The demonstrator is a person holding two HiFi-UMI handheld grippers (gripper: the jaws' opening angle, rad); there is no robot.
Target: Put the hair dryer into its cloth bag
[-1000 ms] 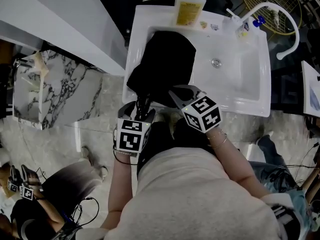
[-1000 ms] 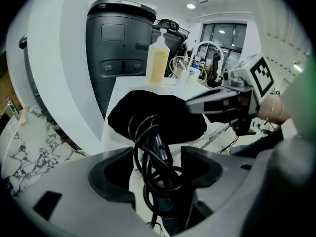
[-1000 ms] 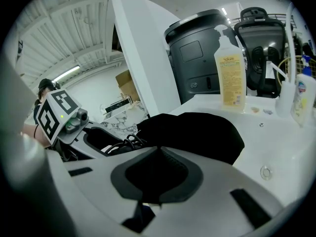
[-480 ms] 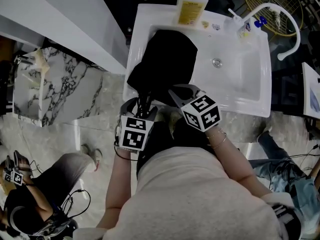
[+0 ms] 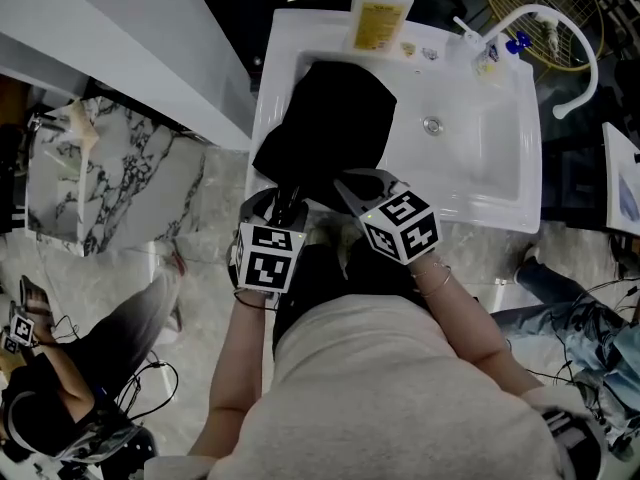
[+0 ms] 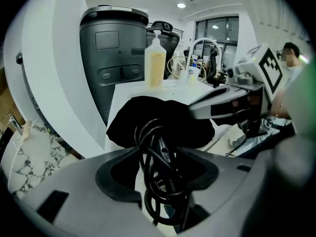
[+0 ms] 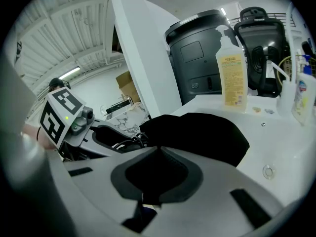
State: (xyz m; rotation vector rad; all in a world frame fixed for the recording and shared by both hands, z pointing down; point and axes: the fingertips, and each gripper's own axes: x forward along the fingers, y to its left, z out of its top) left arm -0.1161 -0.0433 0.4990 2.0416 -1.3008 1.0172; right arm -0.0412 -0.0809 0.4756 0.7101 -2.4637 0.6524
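Observation:
A black cloth bag (image 5: pixel 335 118) lies in the left half of the white sink (image 5: pixel 480 168), its mouth at the near rim. The dryer's body is hidden. A coil of the dryer's black cord (image 6: pixel 163 196) and its plug hang out of the bag's mouth. My left gripper (image 5: pixel 285 208) is at that mouth, its jaws closing, and both tips touch the cord coil (image 6: pixel 160 149). My right gripper (image 5: pixel 345 183) is just to the right, shut on the bag's near edge, with black cloth between its tips (image 7: pixel 158 149).
A yellow-labelled soap bottle (image 5: pixel 378 13) stands at the sink's back rim, a small bottle (image 5: pixel 487 56) and a white faucet (image 5: pixel 560 38) at the back right. A marble surface (image 5: pixel 110 183) lies to the left. Another person (image 5: pixel 60 408) sits at the lower left.
My left gripper has edged a little toward the bag's mouth. My right gripper has stayed where it was. The person at the lower left has shifted.

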